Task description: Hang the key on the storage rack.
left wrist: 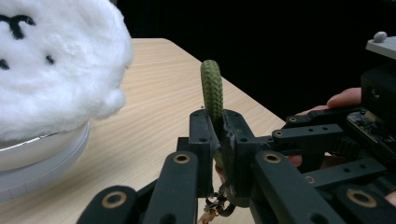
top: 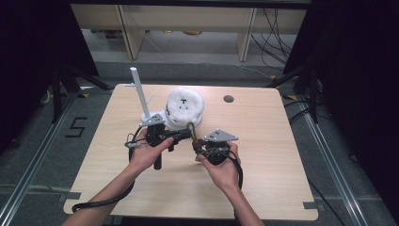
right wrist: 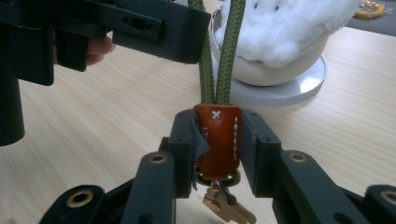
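Note:
A keychain hangs between my two grippers: a green braided cord loop (left wrist: 211, 88), a brown leather tab (right wrist: 218, 149) with white stitching, a ring and a small brass clasp (right wrist: 229, 207). My left gripper (left wrist: 219, 135) is shut on the green cord just below the top of the loop. My right gripper (right wrist: 217, 126) is shut on the leather tab, with both cord strands (right wrist: 229, 60) rising from it. In the high view both grippers (top: 188, 134) (top: 198, 145) meet near the table's middle, tips almost touching, held a little above the wood.
A white fluffy plush (top: 185, 106) with a stitched face sits on a round white base (right wrist: 280, 88) just behind the grippers. A white peg stand (top: 139, 94) rises at the back left. The wooden table (top: 273, 150) has a cable hole (top: 228, 99) at the back.

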`<state>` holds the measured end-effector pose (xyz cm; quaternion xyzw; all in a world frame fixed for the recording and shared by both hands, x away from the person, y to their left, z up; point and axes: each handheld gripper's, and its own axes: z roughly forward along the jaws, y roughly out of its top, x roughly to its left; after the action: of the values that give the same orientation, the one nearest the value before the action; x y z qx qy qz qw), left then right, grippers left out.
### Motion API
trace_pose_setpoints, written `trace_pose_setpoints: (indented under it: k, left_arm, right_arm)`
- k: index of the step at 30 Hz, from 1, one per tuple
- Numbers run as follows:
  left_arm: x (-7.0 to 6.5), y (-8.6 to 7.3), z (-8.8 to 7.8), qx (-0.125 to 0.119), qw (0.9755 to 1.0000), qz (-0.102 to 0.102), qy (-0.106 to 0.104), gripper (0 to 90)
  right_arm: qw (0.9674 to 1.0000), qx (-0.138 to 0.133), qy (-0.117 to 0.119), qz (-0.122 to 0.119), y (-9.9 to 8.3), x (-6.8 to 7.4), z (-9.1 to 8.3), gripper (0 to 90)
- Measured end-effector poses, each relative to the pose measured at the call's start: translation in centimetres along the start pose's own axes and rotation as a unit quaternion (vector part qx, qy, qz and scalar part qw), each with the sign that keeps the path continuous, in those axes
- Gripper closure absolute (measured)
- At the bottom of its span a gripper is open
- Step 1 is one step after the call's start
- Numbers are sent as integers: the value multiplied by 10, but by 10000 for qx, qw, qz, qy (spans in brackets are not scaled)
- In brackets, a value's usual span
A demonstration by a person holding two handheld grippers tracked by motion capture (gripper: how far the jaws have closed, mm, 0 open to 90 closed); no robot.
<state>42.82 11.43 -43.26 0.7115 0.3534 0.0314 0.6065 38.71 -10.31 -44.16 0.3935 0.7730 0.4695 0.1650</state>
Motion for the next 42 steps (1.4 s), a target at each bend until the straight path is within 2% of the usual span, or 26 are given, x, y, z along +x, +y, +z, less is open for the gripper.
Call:
trace_pose_setpoints:
  k: [3, 4, 6, 7, 8, 9, 12, 13, 16, 17, 18, 19, 20, 21, 23, 24, 25, 27, 28, 29, 32, 34, 35, 37, 40, 42]
  left_arm:
    - [-2, 1, -3, -29, 10000, 26, 28, 836]
    - [-2, 1, -3, -29, 10000, 26, 28, 837]
    - [-4, 4, -6, -46, 9999, 118, 45, 839]
    - [-4, 5, -7, -40, 9998, 169, 82, 839]
    - [-5, 6, -8, -24, 9997, 224, 134, 840]
    - [-5, 6, -10, -4, 9992, 323, 227, 840]
    - [-2, 7, -14, -10, 9987, 360, 363, 841]
    - [-1, 8, -16, -10, 9985, 375, 394, 841]
    - [2, 9, -21, -66, 9975, 463, 537, 841]
    - [2, 9, -21, -66, 9975, 463, 537, 840]
    - [3, 11, -26, -95, 9963, 554, 652, 840]
    - [4, 12, -29, -121, 9957, 591, 709, 840]
    - [5, 12, -30, -143, 9953, 610, 742, 840]
    - [6, 13, -32, -147, 9948, 642, 779, 840]
    - [8, 13, -37, -177, 9940, 670, 851, 840]
    - [9, 14, -40, -185, 9933, 692, 910, 840]
    - [9, 14, -41, -182, 9928, 714, 940, 839]
    - [10, 14, -45, -192, 9921, 727, 1004, 840]
    - [12, 14, -50, -202, 9908, 765, 1095, 840]
    - [12, 14, -52, -206, 9906, 748, 1130, 840]
    - [16, 14, -63, -235, 9889, 731, 1275, 839]
    - [17, 13, -69, -253, 9881, 701, 1348, 839]
    - [19, 13, -72, -290, 9874, 695, 1394, 839]
    - [20, 12, -75, -294, 9869, 686, 1432, 840]
    - [26, 9, -85, -328, 9853, 658, 1544, 840]
    - [30, 8, -91, -345, 9842, 635, 1619, 839]
  right_arm:
    - [10000, -72, -17, -59, 0, 0, 0, 685]
    - [9998, -113, -76, -160, 1, 0, 0, 683]
    - [9997, -118, -65, -185, 2, 0, -1, 676]
    - [9997, -157, 45, -177, 3, 0, 0, 668]
    - [9997, -208, 23, -88, 2, 1, 0, 639]
    - [9997, -188, -29, -143, 3, 0, -1, 610]
    - [9992, -300, -54, -247, 4, -1, -2, 560]
    - [9995, -292, -52, -129, 4, -1, -3, 552]
    - [9994, -298, -81, -128, 3, -3, -6, 550]
    - [9994, -298, -81, -128, 3, -3, -6, 550]
    - [9995, -220, -151, -165, 3, -6, -9, 548]
    - [9991, -287, -188, -245, 2, -8, -9, 547]
    - [9994, -292, -107, -170, 1, -9, -9, 547]
    - [9994, -305, -156, -85, 0, -9, -10, 547]
    - [9995, -261, -195, -31, -2, -13, -14, 545]
    - [9992, -338, -151, -115, -2, -15, -13, 544]
    - [9993, -324, -202, 39, -4, -16, -15, 543]
    - [9992, -310, -261, 41, -7, -20, -18, 542]
    - [9993, -264, -272, 48, -9, -22, -20, 542]
    - [9991, -194, -328, 207, -10, -21, -23, 541]
    - [9989, -268, -381, 93, -16, -29, -25, 541]
    - [9984, -237, -472, 198, -20, -32, -28, 541]
    - [9983, -291, -491, 150, -21, -34, -29, 541]
    - [9980, -275, -533, 216, -23, -36, -31, 541]
    - [9967, -357, -566, 465, -27, -40, -36, 540]
    - [9961, -432, -614, 456, -28, -45, -38, 540]
